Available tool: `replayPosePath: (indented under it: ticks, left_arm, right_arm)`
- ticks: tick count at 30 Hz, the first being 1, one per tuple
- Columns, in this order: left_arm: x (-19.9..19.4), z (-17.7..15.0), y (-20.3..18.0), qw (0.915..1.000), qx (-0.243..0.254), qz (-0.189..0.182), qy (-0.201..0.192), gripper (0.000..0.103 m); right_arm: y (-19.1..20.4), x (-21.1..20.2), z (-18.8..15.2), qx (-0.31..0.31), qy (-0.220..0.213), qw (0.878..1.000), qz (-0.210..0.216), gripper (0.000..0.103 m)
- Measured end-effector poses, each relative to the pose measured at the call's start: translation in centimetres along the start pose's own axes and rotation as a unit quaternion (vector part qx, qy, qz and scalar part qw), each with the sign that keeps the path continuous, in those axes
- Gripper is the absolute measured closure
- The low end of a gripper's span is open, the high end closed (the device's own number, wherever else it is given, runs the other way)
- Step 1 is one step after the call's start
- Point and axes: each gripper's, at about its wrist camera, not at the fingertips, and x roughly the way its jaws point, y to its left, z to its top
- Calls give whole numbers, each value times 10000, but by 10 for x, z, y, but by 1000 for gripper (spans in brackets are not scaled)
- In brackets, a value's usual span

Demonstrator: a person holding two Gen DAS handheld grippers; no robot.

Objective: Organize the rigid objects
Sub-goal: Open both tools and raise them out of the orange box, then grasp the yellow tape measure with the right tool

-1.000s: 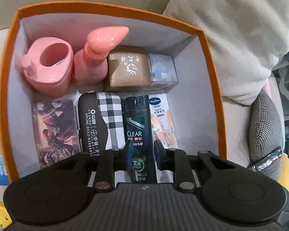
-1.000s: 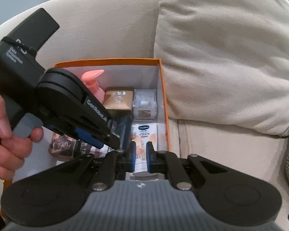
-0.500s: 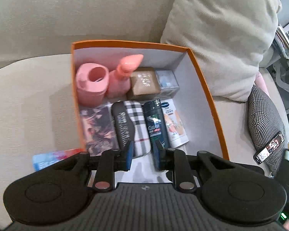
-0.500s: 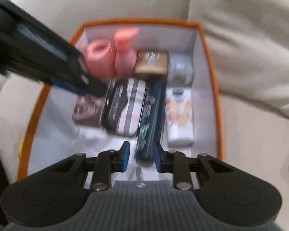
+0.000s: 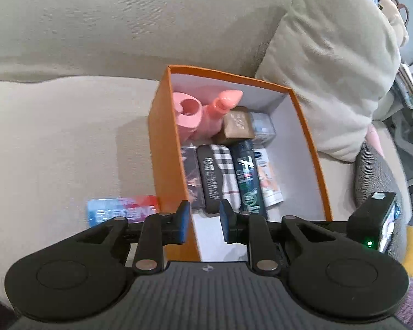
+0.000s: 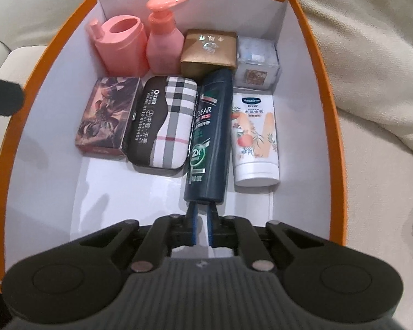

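An orange box [image 6: 316, 63] with white inside sits on a beige sofa. It holds a dark CLEAR shampoo bottle [image 6: 210, 134], a plaid case [image 6: 165, 123], a printed card box [image 6: 107, 115], a white Vaseline tube [image 6: 254, 137], two pink bottles [image 6: 121, 46], a gold box [image 6: 209, 51] and a clear cube [image 6: 257, 60]. My right gripper [image 6: 202, 214] is nearly closed, its tips at the shampoo bottle's near end. My left gripper [image 5: 205, 220] is open and empty above the box's [image 5: 166, 143] near left wall.
A blue and red packet [image 5: 124, 209] lies on the sofa seat left of the box. A large beige cushion [image 5: 330, 68] leans behind the box on the right. A houndstooth cushion [image 5: 377, 176] and a phone on the right gripper [image 5: 385, 222] are at the right.
My left gripper let go of the shampoo bottle, drew back and left out of the box. My right gripper moved in over the box and narrowed at the bottle's near end.
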Motion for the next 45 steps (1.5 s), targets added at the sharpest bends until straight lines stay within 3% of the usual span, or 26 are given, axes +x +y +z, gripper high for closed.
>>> replayPosePath:
  ticks: [8, 16, 19, 25, 28, 33, 37, 45]
  left_arm:
    - [-19, -7, 2, 9998, 86, -106, -155, 78]
    - [-57, -28, 11, 9982, 254, -16, -540, 78]
    - [-72, -39, 18, 9971, 343, 37, -685, 78]
    - [-94, -66, 38, 9945, 538, 225, -873, 78]
    - [-101, -82, 52, 9930, 589, 366, -954, 78]
    - [-105, -107, 72, 9887, 704, 735, -1096, 78]
    - [-104, -123, 91, 9871, 645, 892, -1161, 78]
    - [-93, -139, 128, 9913, 370, 886, -896, 75]
  right_arm:
    - [11, -21, -4, -30, -158, 9999, 11, 96]
    - [37, -75, -15, 32, -1006, 9947, 208, 93]
    - [50, -95, -20, 158, -1390, 9898, 277, 76]
    - [82, -122, -29, 421, -1949, 9774, 704, 73]
    - [102, -130, -34, 468, -2160, 9713, 878, 60]
    - [141, -136, -42, 352, -2450, 9637, 1005, 55]
    - [168, -133, -49, 154, -2577, 9626, 821, 49]
    - [207, -109, -64, -321, -2338, 9686, 778, 49]
